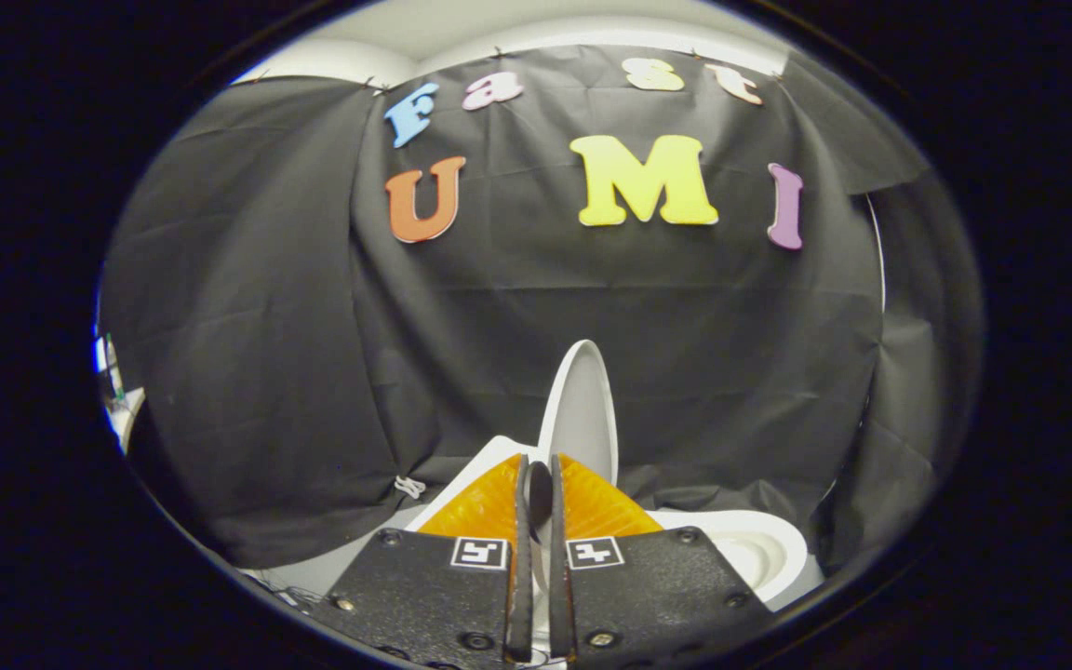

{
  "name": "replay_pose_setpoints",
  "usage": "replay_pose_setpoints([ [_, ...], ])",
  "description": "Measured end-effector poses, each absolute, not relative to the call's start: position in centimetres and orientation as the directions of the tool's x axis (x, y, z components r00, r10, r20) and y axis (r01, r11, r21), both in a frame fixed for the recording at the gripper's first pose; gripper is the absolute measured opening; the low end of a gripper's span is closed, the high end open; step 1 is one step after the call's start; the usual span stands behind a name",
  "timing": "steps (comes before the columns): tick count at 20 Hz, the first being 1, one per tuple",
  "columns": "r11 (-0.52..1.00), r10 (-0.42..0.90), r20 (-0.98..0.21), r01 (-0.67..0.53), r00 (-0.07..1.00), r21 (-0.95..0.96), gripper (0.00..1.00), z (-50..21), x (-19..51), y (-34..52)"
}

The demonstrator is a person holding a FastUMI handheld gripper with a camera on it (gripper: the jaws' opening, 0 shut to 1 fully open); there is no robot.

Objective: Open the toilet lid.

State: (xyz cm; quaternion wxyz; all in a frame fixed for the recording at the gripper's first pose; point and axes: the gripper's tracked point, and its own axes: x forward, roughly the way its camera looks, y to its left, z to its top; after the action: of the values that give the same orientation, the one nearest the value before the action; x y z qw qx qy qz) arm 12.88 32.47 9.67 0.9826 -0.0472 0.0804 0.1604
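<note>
Fingers [538, 479] nearly pressed together, just a thin slit between them, with the edge of the toilet lid [581, 409] running into that slit. Looks like a pinch on the lid's rim, both fingers against it, though the contact spot is dark and hard to make out. Lid stands upright, seen edge-on, rising just beyond the fingertips [592, 502]; its lower part is hidden behind the fingers. Toilet bowl [759, 549] sits below and to the right of the fingers, only part of the rim and seat visible, the rest cut off behind the finger mounts. Another white piece of the toilet [489, 456] peeks out left of the fingers, can't tell which part. Black cloth wall [294, 354] hangs behind everything, wrinkled, draped down around the toilet. Pale ceiling or wall strip [462, 37] above the cloth. Small white object [409, 486] on the cloth's lower fold left of the fingers, too small to identify. Something bright [113, 381] at far left past the cloth edge, unclear.
</note>
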Motion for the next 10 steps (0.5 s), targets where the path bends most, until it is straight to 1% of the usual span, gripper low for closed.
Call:
replay_pose_setpoints([
  [2, 0.934, 0.311, -0.170, -0.334, 0.935, -0.125, 0.30, 9.5, 12.9, 33.1],
  [5, 0.903, 0.373, -0.191, -0.403, 0.908, -0.151, 0.59, 8.5, 12.6, 35.1],
  [6, 0.899, 0.384, -0.181, -0.411, 0.906, -0.149, 0.69, 8.4, 12.4, 35.1],
  [8, 0.916, 0.363, -0.113, -0.376, 0.925, -0.141, 0.88, 10.3, 12.6, 34.2],
  [9, 0.921, 0.359, -0.080, -0.367, 0.930, -0.132, 0.90, 11.2, 12.6, 34.0],
  [10, 0.922, 0.362, -0.055, -0.366, 0.930, -0.124, 0.95, 11.8, 12.5, 33.8],
])
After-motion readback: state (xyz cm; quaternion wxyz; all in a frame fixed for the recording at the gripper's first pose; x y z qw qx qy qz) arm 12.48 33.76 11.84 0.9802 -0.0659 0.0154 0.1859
